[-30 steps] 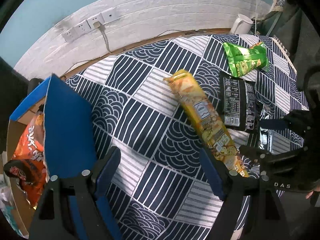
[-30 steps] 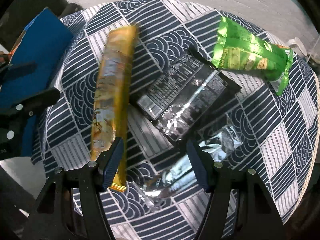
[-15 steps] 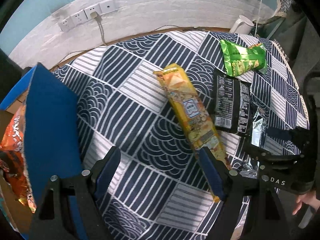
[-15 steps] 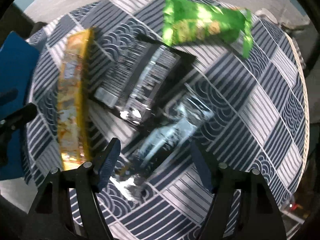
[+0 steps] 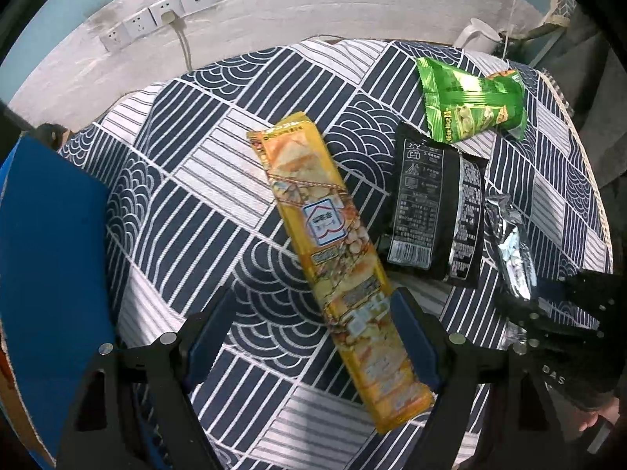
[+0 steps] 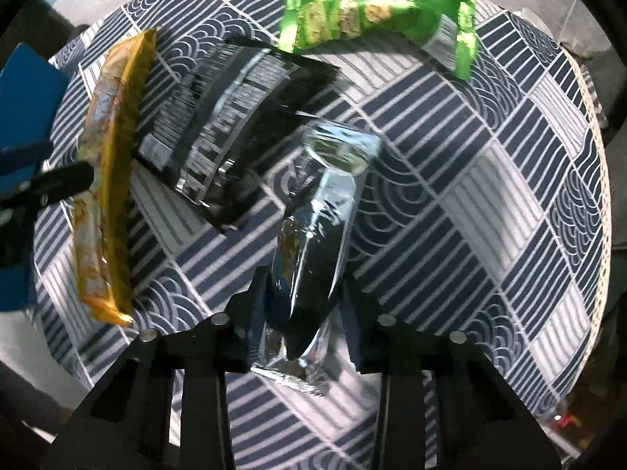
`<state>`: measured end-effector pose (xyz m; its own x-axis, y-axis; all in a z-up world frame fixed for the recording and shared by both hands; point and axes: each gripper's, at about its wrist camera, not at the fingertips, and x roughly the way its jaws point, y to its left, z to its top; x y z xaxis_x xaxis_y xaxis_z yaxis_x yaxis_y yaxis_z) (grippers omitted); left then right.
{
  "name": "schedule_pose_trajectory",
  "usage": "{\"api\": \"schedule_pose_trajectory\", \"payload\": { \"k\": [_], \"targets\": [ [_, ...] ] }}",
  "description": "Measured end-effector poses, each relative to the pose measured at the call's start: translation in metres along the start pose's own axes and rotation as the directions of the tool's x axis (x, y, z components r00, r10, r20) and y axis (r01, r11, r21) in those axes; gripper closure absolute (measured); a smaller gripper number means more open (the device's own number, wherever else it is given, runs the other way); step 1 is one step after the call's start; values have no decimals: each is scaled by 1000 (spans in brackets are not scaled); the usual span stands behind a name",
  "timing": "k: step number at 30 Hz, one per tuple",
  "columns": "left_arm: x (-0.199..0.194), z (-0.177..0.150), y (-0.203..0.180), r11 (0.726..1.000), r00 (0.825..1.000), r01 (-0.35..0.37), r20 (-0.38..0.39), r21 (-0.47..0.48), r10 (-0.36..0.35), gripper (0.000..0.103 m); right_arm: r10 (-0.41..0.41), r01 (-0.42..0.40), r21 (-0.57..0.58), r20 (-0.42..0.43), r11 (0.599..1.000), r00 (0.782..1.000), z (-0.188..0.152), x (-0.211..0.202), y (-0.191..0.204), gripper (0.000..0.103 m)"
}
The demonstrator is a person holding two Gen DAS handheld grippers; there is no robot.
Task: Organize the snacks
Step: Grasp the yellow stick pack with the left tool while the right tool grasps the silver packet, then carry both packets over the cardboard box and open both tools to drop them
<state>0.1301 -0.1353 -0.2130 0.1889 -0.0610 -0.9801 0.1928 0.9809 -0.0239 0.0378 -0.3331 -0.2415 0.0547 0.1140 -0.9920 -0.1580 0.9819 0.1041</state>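
Only the right wrist view shows right tongs (image 6: 301, 293) clenching the silver packet (image 6: 317, 211); left tongs (image 5: 309, 321) released.

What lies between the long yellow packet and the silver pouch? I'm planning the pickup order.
The black packet lies between the yellow packet and silver pouch, clearest in the left wrist view.

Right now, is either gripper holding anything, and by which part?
Right gripper is shut on the silver packet, gripping across its near end. Left gripper is open, straddling the yellow cracker pack.
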Motion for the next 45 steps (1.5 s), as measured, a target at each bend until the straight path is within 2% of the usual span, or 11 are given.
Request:
{"api": "schedule_pose_trajectory", "payload": {
  "k": [7, 14, 17, 19, 21, 22, 23, 26, 34, 42, 45],
  "targets": [
    [15, 8, -15, 999, 999, -30, -11, 36, 30, 21, 12, -13, 20, 24, 1000, 1000, -13, -9, -56, 73],
    [24, 14, -17, 999, 999, -45, 0, 26, 45, 21, 37, -40, 55, 70, 998, 997, 0, -16, -74, 68],
    [24, 16, -12, 999, 999, -36, 13, 27, 35, 21, 17, -22, 57, 83, 998, 996, 40, -18, -68, 67],
    [24, 17, -4, 1000, 1000, -11, 20, 24, 10, 30, 2, -7, 47, 104, 999, 995, 46, -14, -58, 67],
    [23, 17, 2, 999, 999, 38, 21, 13, -39, 54, -11, 7, 37, 110, 999, 994, 55, -19, -49, 67],
    [23, 16, 3, 999, 998, 53, 18, 9, -53, 60, -16, 12, 32, 111, 999, 994, 54, -18, -46, 69],
    [22, 15, 4, 999, 999, 49, 19, 9, -49, 62, -24, 21, 26, 111, 999, 994, 56, -16, -37, 73],
    [16, 10, 5, 998, 998, 41, 36, 38, -42, 70, -19, 18, 13, 104, 1000, 994, 50, -6, -9, 73],
    [-5, -11, 9, 996, 997, 29, 68, 81, -35, 72, -2, 3, -6, 125, 1000, 992, 50, -25, 2, 74],
    [-38, -21, 15, 996, 989, 10, 144, 93, -23, 72, 15, -8, -44, 176, 999, 984, 42, -82, 5, 74],
    [-53, -25, 19, 995, 984, -4, 176, 97, -13, 72, 15, -3, -61, 192, 998, 981, 34, -92, 19, 74]
  ]
}}
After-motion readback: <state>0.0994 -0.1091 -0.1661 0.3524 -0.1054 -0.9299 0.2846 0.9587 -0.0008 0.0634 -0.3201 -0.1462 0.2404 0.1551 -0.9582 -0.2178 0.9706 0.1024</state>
